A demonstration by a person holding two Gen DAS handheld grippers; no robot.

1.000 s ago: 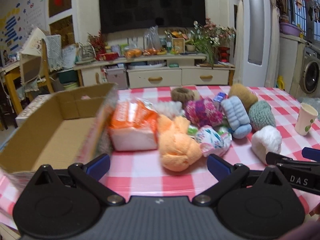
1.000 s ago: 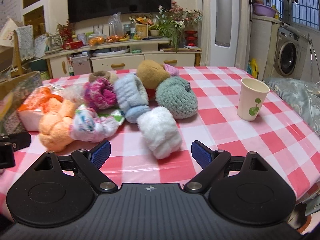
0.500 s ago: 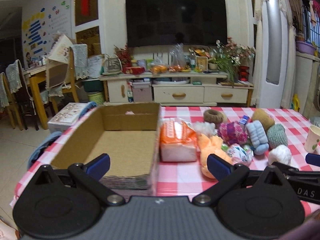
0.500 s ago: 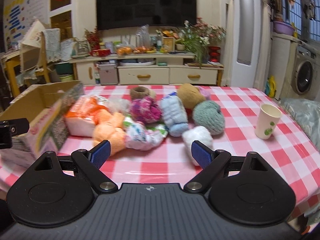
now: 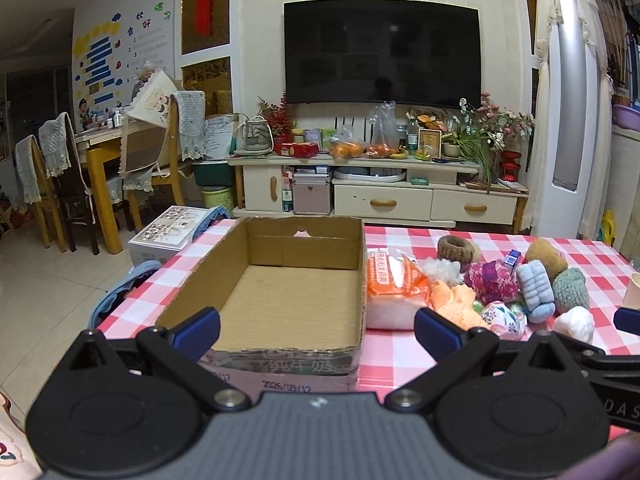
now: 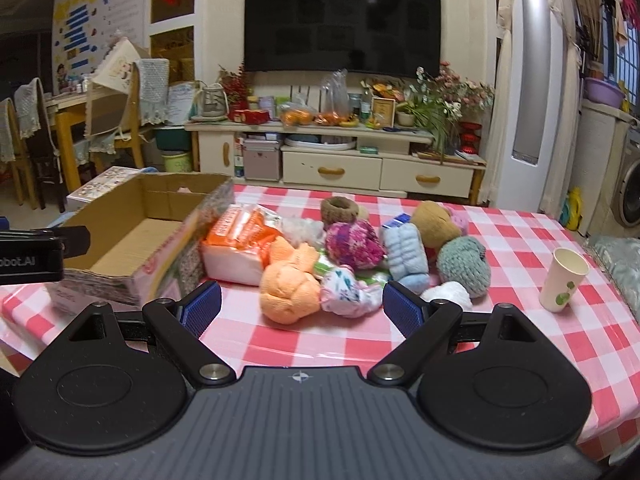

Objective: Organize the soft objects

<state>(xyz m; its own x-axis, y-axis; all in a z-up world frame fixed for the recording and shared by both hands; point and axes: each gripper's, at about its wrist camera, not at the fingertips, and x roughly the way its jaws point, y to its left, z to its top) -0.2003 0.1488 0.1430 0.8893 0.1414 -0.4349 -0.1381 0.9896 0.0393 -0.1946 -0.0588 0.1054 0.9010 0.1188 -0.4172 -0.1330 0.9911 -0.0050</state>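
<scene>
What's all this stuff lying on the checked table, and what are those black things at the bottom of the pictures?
cardboard box: 1, brown, empty, left end of table
tissue pack: 1, orange and white, beside the box
orange bundle: 1, front of the pile
floral bundle: 1, white with print, right of the orange one
magenta yarn ball: 1, middle of pile
light blue roll: 1, right of the magenta ball
teal yarn ball: 1, right side of pile
white roll: 1, front right
tan ball: 1, back right
brown ring: 1, back
paper cup: 1, white, far right
left claw: open, empty
right claw: open, empty
</scene>
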